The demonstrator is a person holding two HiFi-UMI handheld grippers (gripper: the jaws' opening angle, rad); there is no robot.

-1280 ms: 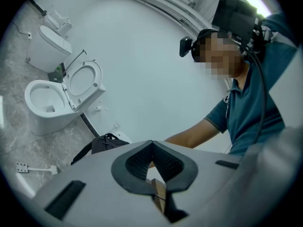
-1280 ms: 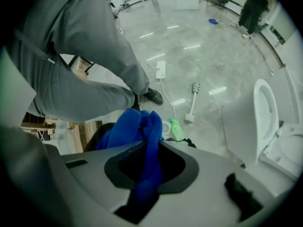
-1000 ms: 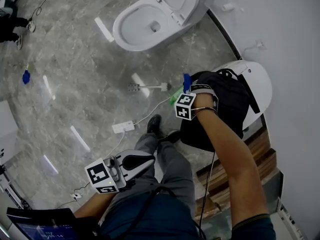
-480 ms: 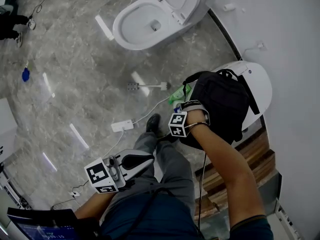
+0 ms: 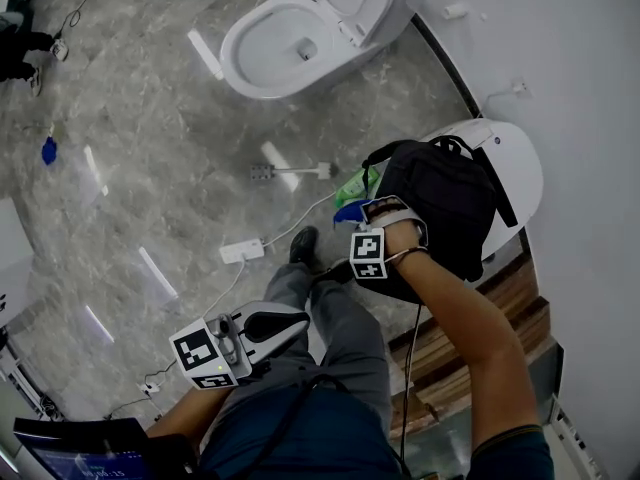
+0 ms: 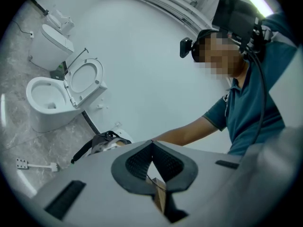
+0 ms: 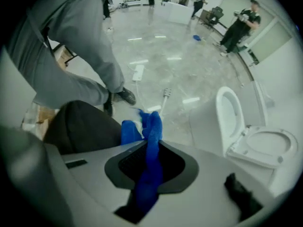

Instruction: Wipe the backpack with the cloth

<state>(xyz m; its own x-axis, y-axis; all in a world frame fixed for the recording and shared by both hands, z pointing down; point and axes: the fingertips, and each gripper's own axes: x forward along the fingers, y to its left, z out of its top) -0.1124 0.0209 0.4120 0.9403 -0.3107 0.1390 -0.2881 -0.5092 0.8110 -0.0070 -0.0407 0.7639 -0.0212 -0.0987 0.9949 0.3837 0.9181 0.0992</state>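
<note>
The black backpack (image 5: 445, 203) lies on a closed white toilet lid (image 5: 520, 163); it also shows in the right gripper view (image 7: 80, 124) and small in the left gripper view (image 6: 102, 143). My right gripper (image 5: 368, 218) points down at the backpack's left edge and is shut on the blue cloth (image 7: 151, 141). The cloth (image 5: 350, 211) sticks out to the left of the bag. My left gripper (image 5: 262, 325) hangs low near the person's leg, away from the bag, its jaws together (image 6: 151, 143) with nothing between them.
An open toilet (image 5: 290, 38) stands farther off on the marble floor. A white long-handled tool (image 5: 290, 173), a power strip (image 5: 243, 251) and cables lie between. A green item (image 5: 352, 186) sits by the bag. Wooden steps (image 5: 500, 318) and a wall are at right. People stand far off (image 7: 241, 22).
My right gripper with the cloth slid down the backpack's left side toward the person and rolled a little. The left gripper stayed where it was.
</note>
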